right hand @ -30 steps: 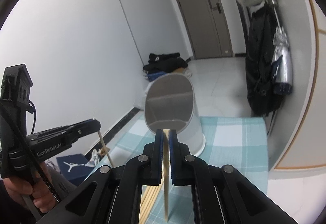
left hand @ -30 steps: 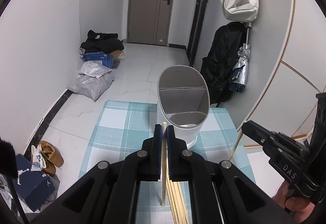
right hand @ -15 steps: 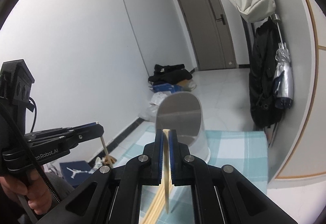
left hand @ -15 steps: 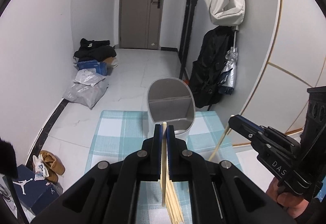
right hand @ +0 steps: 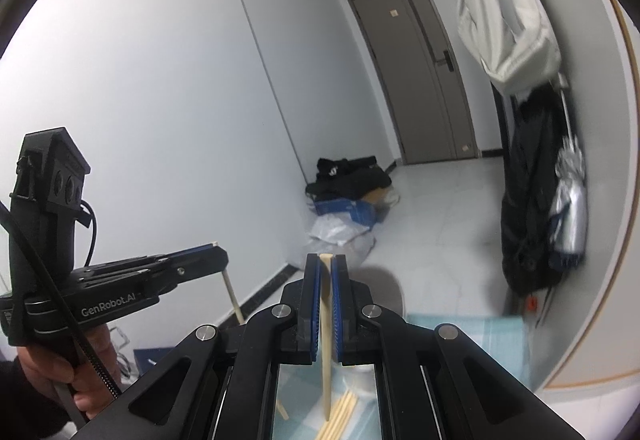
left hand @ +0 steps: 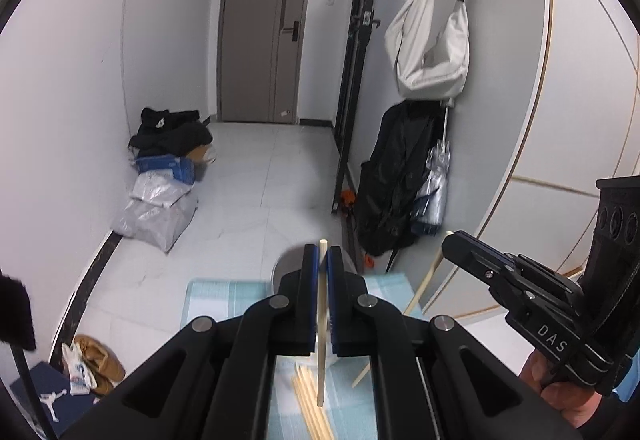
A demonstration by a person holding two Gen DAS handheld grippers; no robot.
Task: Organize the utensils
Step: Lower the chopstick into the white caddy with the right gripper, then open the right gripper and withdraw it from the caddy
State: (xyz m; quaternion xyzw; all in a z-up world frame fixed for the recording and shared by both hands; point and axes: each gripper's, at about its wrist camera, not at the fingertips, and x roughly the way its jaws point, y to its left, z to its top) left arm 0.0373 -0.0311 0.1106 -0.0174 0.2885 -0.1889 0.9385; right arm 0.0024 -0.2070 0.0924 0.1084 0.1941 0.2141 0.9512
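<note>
Wooden chopstick (left hand: 321, 324) upright, clamped between each hand-held gripper's (left hand: 322, 252) closed jaws.

We look from two fisheye cameras, one mounted behind each gripper's jaws, both aimed forward and slightly downward over a checked tablecloth (left hand: 224, 292) toward a hallway. The left view faces the grey door (left hand: 264, 36) at 12 o'clock, with the right gripper (left hand: 450, 240) close at 3 o'clock. The right view is angled leftward, the door (right hand: 420, 72) at 1 o'clock and the left gripper (right hand: 218, 252) near at 9 o'clock. Both views share the door, the white bag (left hand: 430, 44) hanging on the wall, the black clothing pile (right hand: 346, 176) and the loose chopsticks (left hand: 310, 400) at 6 o'clock.
</note>
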